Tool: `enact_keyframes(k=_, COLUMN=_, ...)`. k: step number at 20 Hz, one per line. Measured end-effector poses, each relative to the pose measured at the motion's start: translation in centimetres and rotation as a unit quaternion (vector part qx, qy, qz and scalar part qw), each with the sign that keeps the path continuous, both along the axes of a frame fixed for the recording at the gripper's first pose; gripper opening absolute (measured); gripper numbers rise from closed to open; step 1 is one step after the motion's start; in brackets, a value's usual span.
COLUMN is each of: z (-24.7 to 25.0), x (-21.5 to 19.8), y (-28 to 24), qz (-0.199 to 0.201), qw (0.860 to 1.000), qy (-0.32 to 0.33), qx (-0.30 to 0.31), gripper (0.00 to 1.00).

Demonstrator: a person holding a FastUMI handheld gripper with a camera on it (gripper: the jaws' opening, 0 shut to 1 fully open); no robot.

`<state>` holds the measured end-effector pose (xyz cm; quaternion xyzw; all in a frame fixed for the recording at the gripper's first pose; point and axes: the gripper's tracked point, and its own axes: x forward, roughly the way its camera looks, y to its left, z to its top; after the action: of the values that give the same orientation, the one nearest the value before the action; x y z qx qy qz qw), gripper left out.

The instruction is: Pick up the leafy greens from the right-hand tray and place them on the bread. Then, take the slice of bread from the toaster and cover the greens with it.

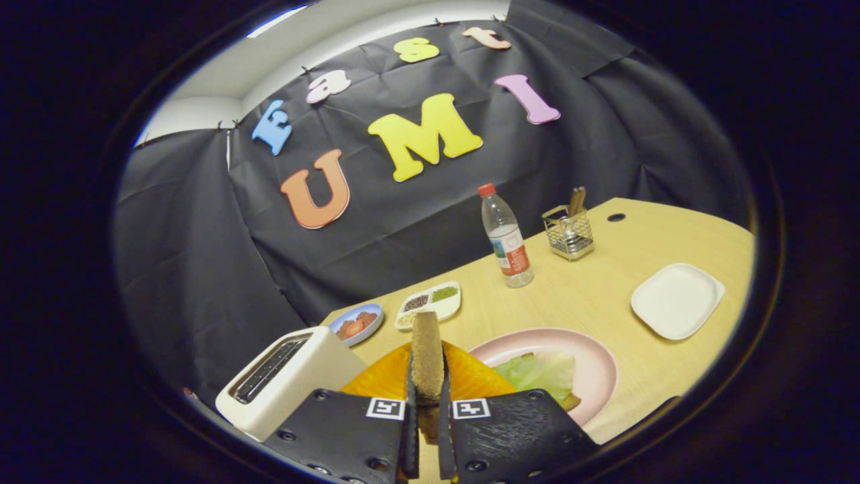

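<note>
My gripper (426,383) is shut on a brown slice of bread (426,355), held edge-on and upright between both fingers. Left of the fingers stands the white toaster (289,380), its dark slots showing no bread. Just right of the fingers lies a pink plate (591,356) with pale leafy greens (541,373) resting on a bread slice whose crust (571,401) peeks out beneath them. Behind the held slice is an orange tray (470,376).
On the wooden table (605,296) stand a water bottle (507,238), a wire utensil holder (568,232), a white square plate (676,300), a divided condiment dish (430,302) and a small blue plate with red food (356,324).
</note>
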<state>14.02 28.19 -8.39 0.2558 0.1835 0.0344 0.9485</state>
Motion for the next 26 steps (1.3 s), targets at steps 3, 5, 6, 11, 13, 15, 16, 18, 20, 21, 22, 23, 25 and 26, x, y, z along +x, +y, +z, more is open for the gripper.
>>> enact_keyframes(k=3, z=-1.4, x=0.0, y=-1.1, qz=-0.003, qw=1.000, qy=0.010, qx=0.027, gripper=0.11)
enact_keyframes(k=5, z=-2.1, x=-0.1, y=-2.6, qz=-0.012, qw=1.000, qy=0.013, qx=0.024, gripper=0.12)
enact_keyframes(k=6, z=-2.5, x=-0.2, y=-3.2, qz=-0.013, qw=0.999, qy=0.018, qx=0.024, gripper=0.15)
enact_keyframes(k=11, z=-4.9, x=-0.6, y=-5.4, qz=-0.016, qw=0.999, qy=0.044, qx=0.006, gripper=0.29)
enact_keyframes(k=13, z=-5.6, x=-0.7, y=-6.3, qz=-0.016, qw=0.998, qy=0.053, qx=-0.004, gripper=0.40)
enact_keyframes(k=15, z=-5.9, x=-0.8, y=-7.4, qz=-0.020, qw=0.998, qy=0.058, qx=-0.011, gripper=0.55)
enact_keyframes(k=16, z=-5.9, x=-0.8, y=-8.0, qz=-0.022, qw=0.998, qy=0.056, qx=-0.014, gripper=0.63)
enact_keyframes(k=18, z=-5.6, x=-0.9, y=-9.2, qz=-0.026, qw=0.998, qy=0.051, qx=-0.021, gripper=0.76)
enact_keyframes(k=20, z=-4.2, x=-1.3, y=-10.9, qz=-0.024, qw=0.999, qy=0.034, qx=-0.033, gripper=0.85)
enact_keyframes(k=21, z=-3.2, x=-1.6, y=-11.8, qz=-0.023, qw=0.998, qy=0.019, qx=-0.048, gripper=0.90)
enact_keyframes(k=22, z=-1.8, x=-2.0, y=-13.0, qz=-0.023, qw=0.997, qy=-0.002, qx=-0.072, gripper=0.92)
enact_keyframes(k=23, z=-0.2, x=-2.5, y=-14.3, qz=-0.026, qw=0.995, qy=-0.025, qx=-0.098, gripper=0.95)
enact_keyframes(k=25, z=3.3, x=-3.9, y=-16.4, qz=-0.028, qw=0.986, qy=-0.072, qx=-0.145, gripper=0.96)
enact_keyframes(k=26, z=5.2, x=-4.7, y=-17.3, qz=-0.030, qw=0.981, qy=-0.092, qx=-0.167, gripper=0.95)
